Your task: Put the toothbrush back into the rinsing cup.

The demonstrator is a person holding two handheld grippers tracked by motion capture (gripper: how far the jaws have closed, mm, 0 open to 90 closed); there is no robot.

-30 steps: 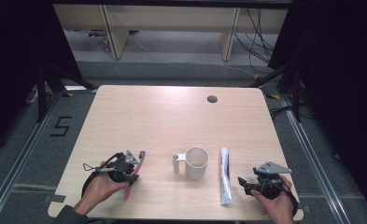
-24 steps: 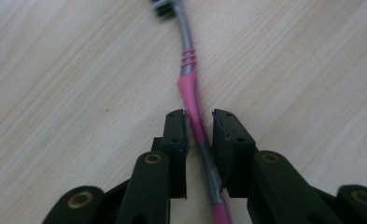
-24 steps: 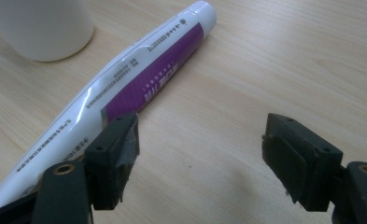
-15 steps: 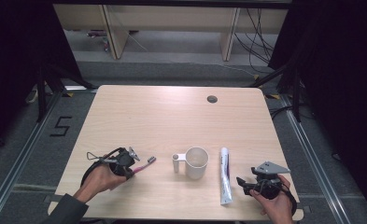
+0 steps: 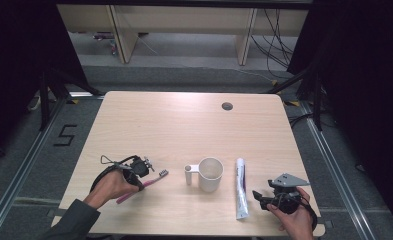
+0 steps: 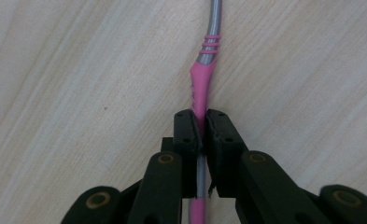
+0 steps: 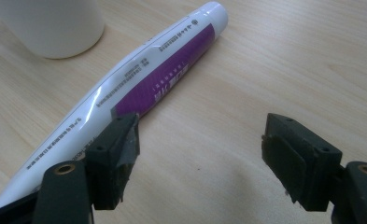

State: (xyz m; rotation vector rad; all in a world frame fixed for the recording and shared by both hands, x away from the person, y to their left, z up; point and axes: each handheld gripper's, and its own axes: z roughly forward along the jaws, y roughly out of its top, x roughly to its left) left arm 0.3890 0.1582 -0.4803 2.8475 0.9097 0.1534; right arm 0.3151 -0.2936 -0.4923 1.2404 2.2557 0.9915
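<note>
A pink and grey toothbrush [image 5: 156, 177] lies low over the wooden table [image 5: 184, 130] at the front left, its head toward the mug. My left gripper [image 5: 145, 169] is shut on its handle. In the left gripper view the pads pinch the pink grip of the toothbrush [image 6: 201, 84] at the left gripper's [image 6: 202, 123] tips. A white mug [image 5: 210, 174] stands at the front centre. Right of it lies a white and purple toothpaste tube [image 5: 240, 187]. My right gripper [image 5: 259, 196] is open beside the tube [image 7: 144, 88]; the right gripper's [image 7: 202, 140] left jaw is close to the tube, with bare table between the jaws.
The mug [image 7: 50, 23] stands just beyond the tube's far end. A round cable hole [image 5: 227, 106] sits near the table's far edge. The table's front edge runs just below both hands. Dark floor and shelving lie beyond the table.
The left hand has turned the toothbrush, so its head now points right toward the mug instead of away from the person. The right gripper has stayed in place.
</note>
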